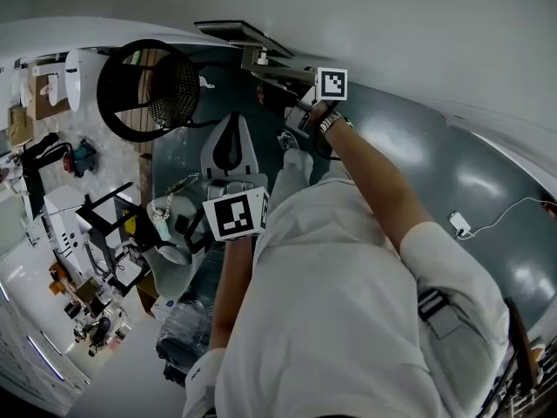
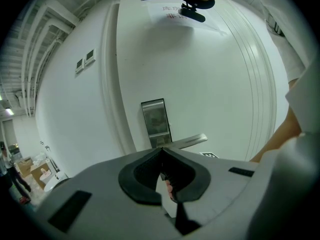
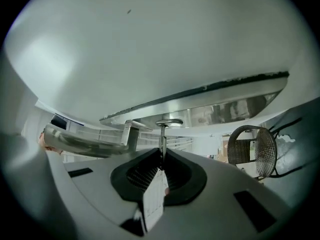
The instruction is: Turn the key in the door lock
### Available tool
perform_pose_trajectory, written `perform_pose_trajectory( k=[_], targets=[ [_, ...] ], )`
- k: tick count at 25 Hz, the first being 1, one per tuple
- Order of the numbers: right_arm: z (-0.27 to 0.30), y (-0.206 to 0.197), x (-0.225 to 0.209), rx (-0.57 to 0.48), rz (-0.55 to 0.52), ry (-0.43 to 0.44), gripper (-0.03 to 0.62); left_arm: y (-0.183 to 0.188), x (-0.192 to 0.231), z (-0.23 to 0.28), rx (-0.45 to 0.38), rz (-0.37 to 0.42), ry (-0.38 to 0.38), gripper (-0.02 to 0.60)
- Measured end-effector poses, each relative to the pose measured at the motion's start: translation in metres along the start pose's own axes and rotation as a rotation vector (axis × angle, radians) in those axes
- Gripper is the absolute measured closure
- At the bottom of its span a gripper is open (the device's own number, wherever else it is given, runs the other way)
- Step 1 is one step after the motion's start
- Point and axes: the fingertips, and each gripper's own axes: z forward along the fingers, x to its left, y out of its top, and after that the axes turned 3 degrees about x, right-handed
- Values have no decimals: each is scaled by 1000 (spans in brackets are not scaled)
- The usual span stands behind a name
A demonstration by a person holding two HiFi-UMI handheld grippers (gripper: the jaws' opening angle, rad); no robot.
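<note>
Silver metal key [image 3: 162, 136] stands with its thin shaft seated in the round keyhole cylinder [image 3: 169, 122] of the brushed steel lock plate [image 3: 220, 106] on the white door [image 3: 150, 44]. Its near end lies between the black pads of the right gripper [image 3: 162, 153], whose jaws are clenched on it. A white paper tag [image 3: 156, 196] hangs from that near end, down across the pads.

Handling, as a judgement: the key is light, stiff and smooth, a thin blade that could bend or slip if it is levered sideways. The flat bow is the place to hold it, with its faces square to the pads, and the turn should run about the shaft's own line. The tag is limp and may get caught in the grip.

The left gripper [image 2: 162, 156] hangs on the near side, well apart from the lock, with its jaws closed on nothing. It faces the same plate.

Surroundings: a steel lever handle [image 3: 85, 141] juts out just left of the key in the right gripper view, near that gripper's flank. It is the likeliest thing to foul a rolling wrist. A black wire-mesh chair [image 3: 252, 151] stands well off to the right. A printed paper notice [image 2: 172, 14] is stuck high on the door, clear of the work.
</note>
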Motion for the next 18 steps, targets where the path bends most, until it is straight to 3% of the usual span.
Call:
perform_pose_trajectory(
  k=[8, 18],
  targets=[
    [4, 0, 4, 12, -140, -117, 565, -1, -10, 3, -5, 17, -33, 572],
    [-12, 2, -18, -71, -317, -454, 565, -7, -2, 0, -31, 1, -63, 572]
  ],
)
